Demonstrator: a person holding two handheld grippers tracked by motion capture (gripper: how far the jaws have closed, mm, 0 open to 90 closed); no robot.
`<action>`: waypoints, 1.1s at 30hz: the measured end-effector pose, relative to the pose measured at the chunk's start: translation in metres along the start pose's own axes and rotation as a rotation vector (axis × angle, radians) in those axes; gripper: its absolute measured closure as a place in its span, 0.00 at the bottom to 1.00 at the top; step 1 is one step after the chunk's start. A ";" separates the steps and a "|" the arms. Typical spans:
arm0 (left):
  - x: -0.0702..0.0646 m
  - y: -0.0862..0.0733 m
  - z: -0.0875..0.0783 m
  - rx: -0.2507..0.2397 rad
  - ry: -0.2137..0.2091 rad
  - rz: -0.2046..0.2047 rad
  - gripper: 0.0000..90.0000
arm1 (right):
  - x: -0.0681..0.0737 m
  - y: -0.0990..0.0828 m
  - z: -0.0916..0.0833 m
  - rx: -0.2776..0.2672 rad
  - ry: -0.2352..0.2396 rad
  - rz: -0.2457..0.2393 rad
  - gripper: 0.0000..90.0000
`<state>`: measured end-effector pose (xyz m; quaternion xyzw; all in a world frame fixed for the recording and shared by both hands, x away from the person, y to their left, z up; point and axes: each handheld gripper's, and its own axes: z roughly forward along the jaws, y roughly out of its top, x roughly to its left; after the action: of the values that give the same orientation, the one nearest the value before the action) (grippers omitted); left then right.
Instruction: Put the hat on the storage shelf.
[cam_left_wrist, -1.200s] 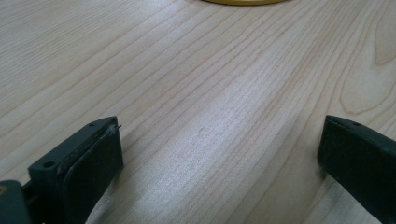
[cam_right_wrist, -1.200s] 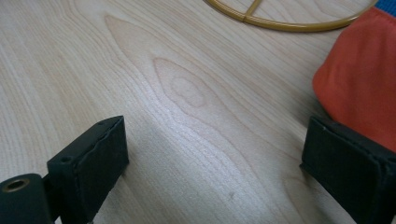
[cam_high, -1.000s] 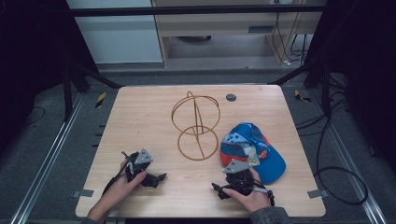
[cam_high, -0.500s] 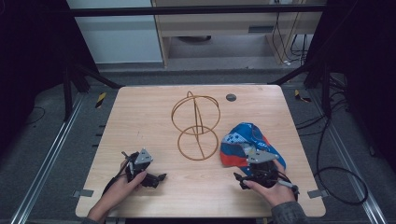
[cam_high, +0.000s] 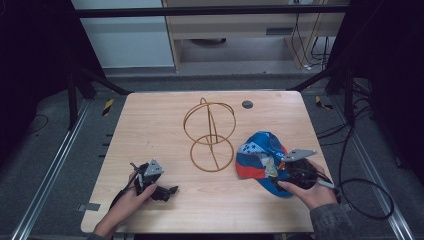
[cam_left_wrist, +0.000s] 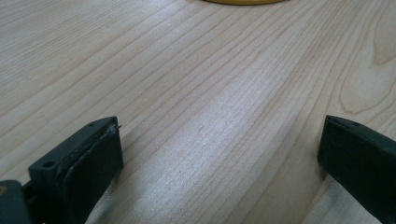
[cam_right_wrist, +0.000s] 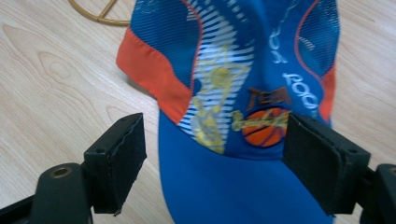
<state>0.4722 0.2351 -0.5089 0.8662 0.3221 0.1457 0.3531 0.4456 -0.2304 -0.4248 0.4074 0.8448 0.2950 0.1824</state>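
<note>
Cap in blue and orange lay on the near right part of the wooden table, its brim toward the person, with a basketball emblem on the front panel. Over that brim hung the right gripper, jaws spread to either side of it and not pressing on the cloth; they had just been closing a little, with the brim between them. In the high view the right gripper sat above the cap's near edge. On the near left the left gripper rested low on the table, jaws wide apart over bare wood. Farther back, just left of the cap, stood a gold wire stand of joined rings. Beyond it, near the far edge, lay a small dark disc.
</note>
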 end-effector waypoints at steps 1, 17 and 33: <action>0.000 0.000 0.000 0.000 0.000 0.000 0.00 | -0.004 0.004 -0.002 0.013 0.004 0.000 0.24; 0.000 0.000 0.000 0.000 -0.002 -0.001 0.00 | -0.037 0.050 -0.001 0.123 0.074 0.020 0.30; 0.000 0.000 0.000 0.000 -0.002 0.001 0.00 | -0.043 0.063 0.037 0.180 0.106 0.057 0.36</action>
<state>0.4724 0.2351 -0.5089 0.8666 0.3213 0.1450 0.3533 0.5284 -0.2207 -0.4094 0.4297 0.8644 0.2442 0.0920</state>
